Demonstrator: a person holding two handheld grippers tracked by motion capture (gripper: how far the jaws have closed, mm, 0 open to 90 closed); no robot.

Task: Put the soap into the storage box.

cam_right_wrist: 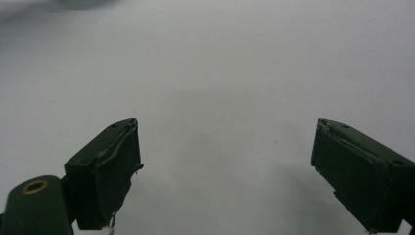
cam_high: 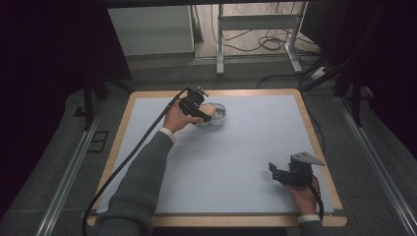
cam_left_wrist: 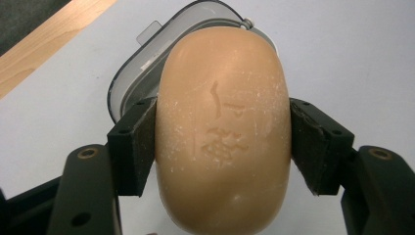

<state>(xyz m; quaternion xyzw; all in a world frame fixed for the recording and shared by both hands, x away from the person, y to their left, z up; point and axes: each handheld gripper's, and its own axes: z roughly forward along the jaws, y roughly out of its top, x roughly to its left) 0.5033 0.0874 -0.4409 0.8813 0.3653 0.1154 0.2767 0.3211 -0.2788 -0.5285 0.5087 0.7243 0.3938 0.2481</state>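
While the left gripper (cam_left_wrist: 222,142) clamps the soap bar (cam_left_wrist: 222,132) above the clear dish (cam_left_wrist: 147,63), its rounded, slick flanks risk slipping and missing; the right gripper (cam_right_wrist: 225,166) rests agape.

Fingers (cam_left_wrist: 134,147) clamp tan soap bar (cam_left_wrist: 222,132) above clear dish (cam_left_wrist: 147,63).

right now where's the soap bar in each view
High view: the soap bar sits upper middle, in the left tongs, over the clear dish.
Left gripper view: it fills the centre, clamped between both pads, dish behind it.
Right gripper view: not in it; open tongs over the mat.
Shared landmark: the pale blue mat.
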